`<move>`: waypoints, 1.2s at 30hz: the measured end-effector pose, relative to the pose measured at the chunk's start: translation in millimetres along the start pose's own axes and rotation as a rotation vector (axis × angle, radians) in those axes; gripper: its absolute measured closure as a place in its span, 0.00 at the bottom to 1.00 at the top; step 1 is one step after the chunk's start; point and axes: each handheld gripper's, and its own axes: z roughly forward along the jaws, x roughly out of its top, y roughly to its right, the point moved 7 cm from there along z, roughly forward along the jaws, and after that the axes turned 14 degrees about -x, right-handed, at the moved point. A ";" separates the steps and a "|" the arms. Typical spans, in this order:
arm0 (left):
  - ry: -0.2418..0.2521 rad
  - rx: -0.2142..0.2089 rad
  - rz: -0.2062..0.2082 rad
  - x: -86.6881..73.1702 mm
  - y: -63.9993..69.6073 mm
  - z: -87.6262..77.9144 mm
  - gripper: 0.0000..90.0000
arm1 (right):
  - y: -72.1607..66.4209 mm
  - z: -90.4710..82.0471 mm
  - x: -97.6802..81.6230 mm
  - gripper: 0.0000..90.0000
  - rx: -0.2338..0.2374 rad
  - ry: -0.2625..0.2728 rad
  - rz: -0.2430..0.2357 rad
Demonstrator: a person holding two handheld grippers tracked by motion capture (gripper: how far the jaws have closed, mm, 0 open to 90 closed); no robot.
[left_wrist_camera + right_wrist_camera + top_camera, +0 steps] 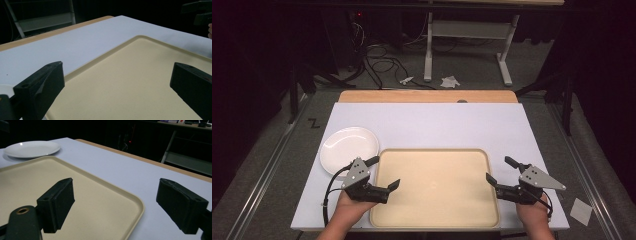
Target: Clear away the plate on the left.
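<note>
A beige tray [434, 187] lies empty at the front middle of the white table top. Left of it, slightly farther back, sits a white plate [349, 145], also empty. My left gripper [383, 172] is open at the tray's left edge, one jaw over the tray and the other toward the plate. In the left gripper view its jaws stand wide apart over the tray [130, 82]. My right gripper [501, 170] is open at the tray's right edge. Its own view shows the tray's corner [87, 195] between the jaws and the plate [32, 148] far off.
The white table top [432, 122] has bare room behind the tray, with a wooden strip [427, 96] along its far edge. On the floor beyond lie cables [382, 62] and a desk frame [467, 45]. A paper scrap [581, 210] lies right of the table.
</note>
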 end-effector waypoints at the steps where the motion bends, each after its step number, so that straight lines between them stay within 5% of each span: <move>1: -0.001 0.003 0.000 -0.2 -0.5 -0.2 0.00 | -0.1 0.0 0.0 0.17 0.001 0.001 -0.002; 25: 0.000 0.025 0.011 -0.8 -7.8 -8.1 0.00 | -1.0 0.6 -0.7 0.17 0.001 -0.004 0.008; 36: -0.002 0.072 0.001 -2.4 -21.3 -19.0 0.00 | -0.9 1.1 -1.1 0.17 -0.001 -0.008 0.009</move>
